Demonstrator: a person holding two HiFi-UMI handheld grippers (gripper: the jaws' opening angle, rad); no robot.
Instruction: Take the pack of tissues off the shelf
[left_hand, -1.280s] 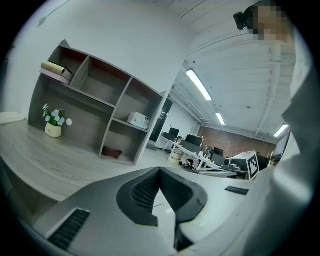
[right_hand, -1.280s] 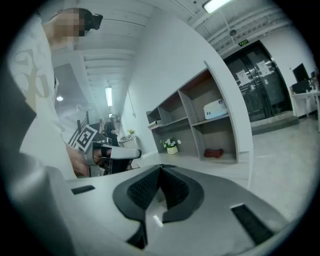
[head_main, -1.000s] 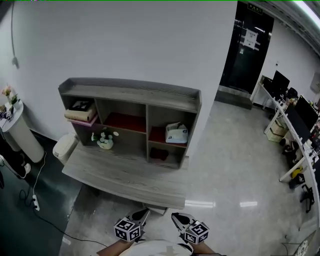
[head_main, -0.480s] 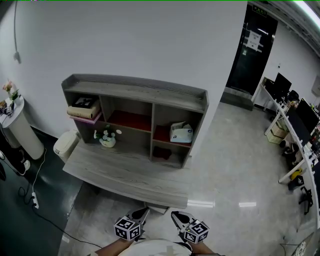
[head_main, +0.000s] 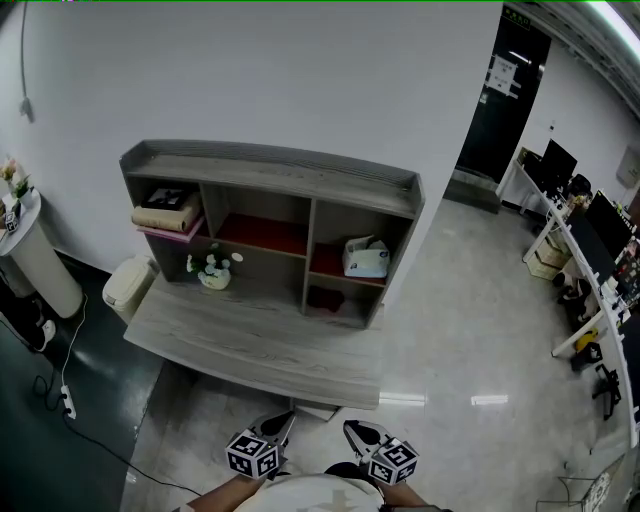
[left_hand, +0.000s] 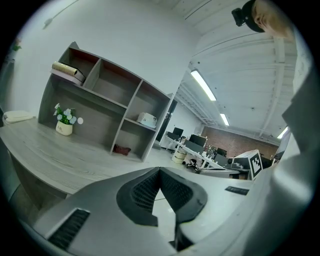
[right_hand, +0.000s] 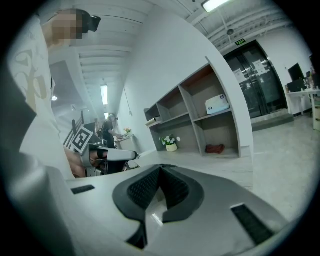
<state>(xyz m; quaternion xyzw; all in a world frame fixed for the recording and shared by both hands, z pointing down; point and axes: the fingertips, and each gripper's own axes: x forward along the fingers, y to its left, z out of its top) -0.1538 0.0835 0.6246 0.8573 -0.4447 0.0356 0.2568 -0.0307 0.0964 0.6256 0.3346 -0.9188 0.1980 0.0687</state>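
The pack of tissues (head_main: 365, 258) is pale blue-white and lies on the upper right shelf of the grey wooden shelf unit (head_main: 270, 170). It also shows as a small white box (left_hand: 147, 118) in the left gripper view and again (right_hand: 217, 104) in the right gripper view. My left gripper (head_main: 283, 427) and right gripper (head_main: 357, 435) hang side by side at the bottom of the head view, well short of the desk. Both are shut with nothing between their jaws (left_hand: 160, 171) (right_hand: 160, 168).
A grey desktop (head_main: 250, 345) runs below the shelves. A small pot of white flowers (head_main: 211, 270), a roll with books (head_main: 165, 213) and a dark red thing (head_main: 323, 298) sit in other compartments. A white bin (head_main: 125, 288) stands left. Office desks (head_main: 585, 250) line the right.
The head view has shifted slightly, so the shelf unit sits a little further right and higher in the frame. Both grippers stay in the same place, shut.
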